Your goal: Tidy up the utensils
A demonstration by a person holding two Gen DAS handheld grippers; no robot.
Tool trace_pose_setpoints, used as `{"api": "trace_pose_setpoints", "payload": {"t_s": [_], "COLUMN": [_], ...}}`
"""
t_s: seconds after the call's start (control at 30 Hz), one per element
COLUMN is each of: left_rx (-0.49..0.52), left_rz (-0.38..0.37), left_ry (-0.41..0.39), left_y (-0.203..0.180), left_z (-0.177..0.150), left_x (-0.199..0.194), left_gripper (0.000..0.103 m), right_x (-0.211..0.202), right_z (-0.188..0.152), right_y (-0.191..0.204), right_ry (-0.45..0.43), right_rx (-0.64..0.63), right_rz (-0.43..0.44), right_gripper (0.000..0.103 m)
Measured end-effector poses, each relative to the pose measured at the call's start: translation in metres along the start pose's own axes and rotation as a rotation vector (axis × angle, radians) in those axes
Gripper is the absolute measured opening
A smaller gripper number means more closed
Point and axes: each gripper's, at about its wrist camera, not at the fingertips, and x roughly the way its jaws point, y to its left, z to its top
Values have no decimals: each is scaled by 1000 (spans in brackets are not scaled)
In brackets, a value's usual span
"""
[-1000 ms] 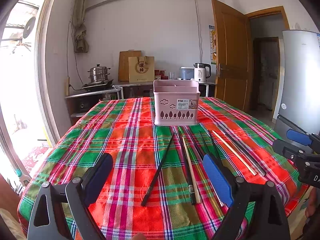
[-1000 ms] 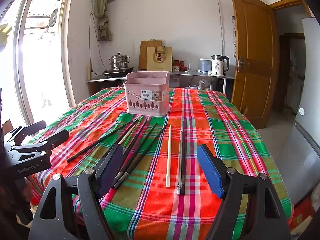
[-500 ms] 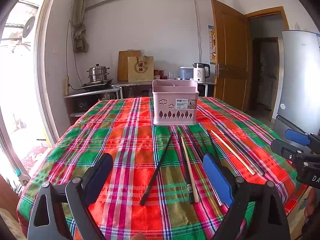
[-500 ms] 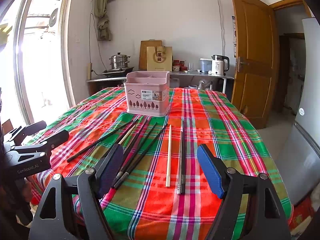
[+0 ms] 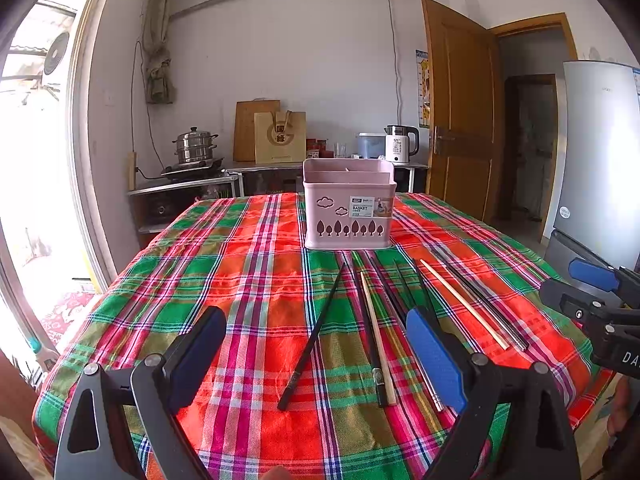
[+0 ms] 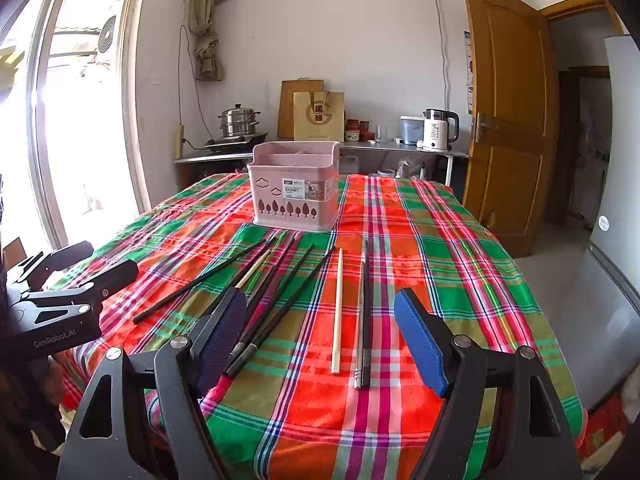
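Item count: one pink basket (image 6: 294, 200); two pale wooden chopsticks (image 6: 337, 312); one steel chopstick (image 6: 360, 320) clearly seen. Black chopsticks (image 6: 200, 280) number at least five, but they overlap and the exact total cannot be told. Two claws: left (image 5: 316, 364) and right (image 6: 320, 340).

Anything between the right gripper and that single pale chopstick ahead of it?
Nothing visible. The right gripper is open above the cloth, and the pale chopstick lies bare ahead of it, with only a steel pair beside it.
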Motion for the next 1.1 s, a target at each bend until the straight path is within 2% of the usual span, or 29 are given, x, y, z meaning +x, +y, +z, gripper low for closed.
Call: {"api": "trace_pose_setpoints", "payload": {"t_s": [0.33,0.53,0.67,0.77,0.87,0.93,1.0,1.1], "left_rx": [3,4,12,35,55,94,113,114], "left_rz": [8,-36,-31,-30,-73,-74,-96,-137], "left_ry": [13,35,60,103,174,211,253,335], "left_y": [0,7,13,17,20,19,20,22], "left_z": [-1,2,10,17,22,25,27,29], "left_x": [6,25,44,65,92,110,129,159], "left_gripper": [92,92,92,92,92,90,81,74], "right_x": [3,17,30,41,56,68,82,108], "right_z": [-1,0,5,11,17,21,23,26], "right_y": [0,7,7,4,1,0,-1,-5], "right_ry": [2,37,60,70,98,123,155,231], "right_rx": [-6,-46,-51,-39,-13,2,15,56], "right_rz": [6,16,27,25,32,38,47,61], "right_gripper": [76,76,76,76,76,71,60,46]}}
